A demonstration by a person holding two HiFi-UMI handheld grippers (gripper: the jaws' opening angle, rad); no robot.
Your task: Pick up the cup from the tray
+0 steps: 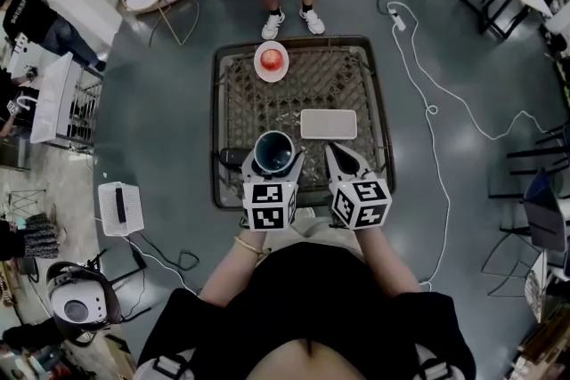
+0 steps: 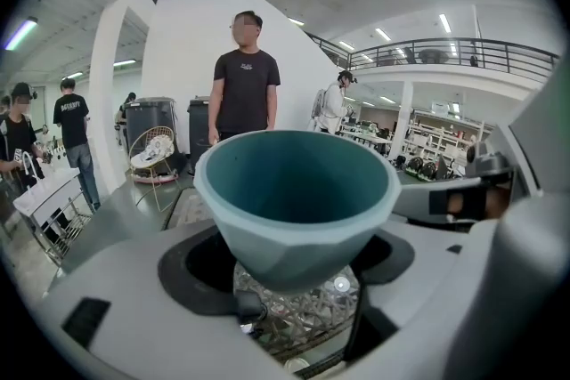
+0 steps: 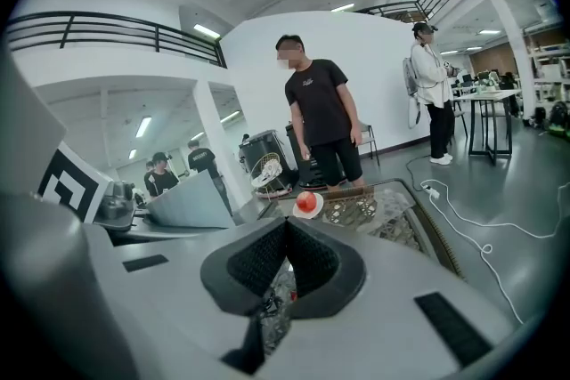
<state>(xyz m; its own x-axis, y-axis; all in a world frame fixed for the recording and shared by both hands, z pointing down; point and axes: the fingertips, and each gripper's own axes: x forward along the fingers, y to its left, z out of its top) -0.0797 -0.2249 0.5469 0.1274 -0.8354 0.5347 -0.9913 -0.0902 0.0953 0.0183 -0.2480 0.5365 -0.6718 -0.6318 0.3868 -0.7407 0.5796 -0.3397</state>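
Left hand-held gripper (image 2: pixel 298 276) has the teal cup (image 2: pixel 294 196) between its jaws. The dark pads sit on the faceted lower wall, one each side, and the rim flares out well above them. Cup is upright, mouth up, and looks empty.

From the head view the cup (image 1: pixel 273 149) is at the near edge of the woven tray (image 1: pixel 216 129), left of centre, with the left hand-held gripper (image 1: pixel 273 165) around it. Weave shows under the base in the left gripper view. Can't tell if the base has cleared it or is touching.

Right hand-held gripper (image 3: pixel 285 258) is pinched fully together with nothing in it. It's parked just beside the cup at the near rim (image 1: pixel 337 154).

How I'd run the lift:
- The wall tapers downward, so a low pinch could let the cup squirt upward. Use firm, even squeeze and don't clamp harder mid-lift.
- Go straight up first, no tilt. The weave is uneven and could snag the base if dragged.
- Pull back toward the body only once clear of the tray rim.
- Leave the right one where it is, it's not needed.

White flat box (image 1: pixel 328 124) is near on the right. Plate with a red thing (image 1: pixel 272 60) is at the far edge, well apart. Neither is in a vertical path.
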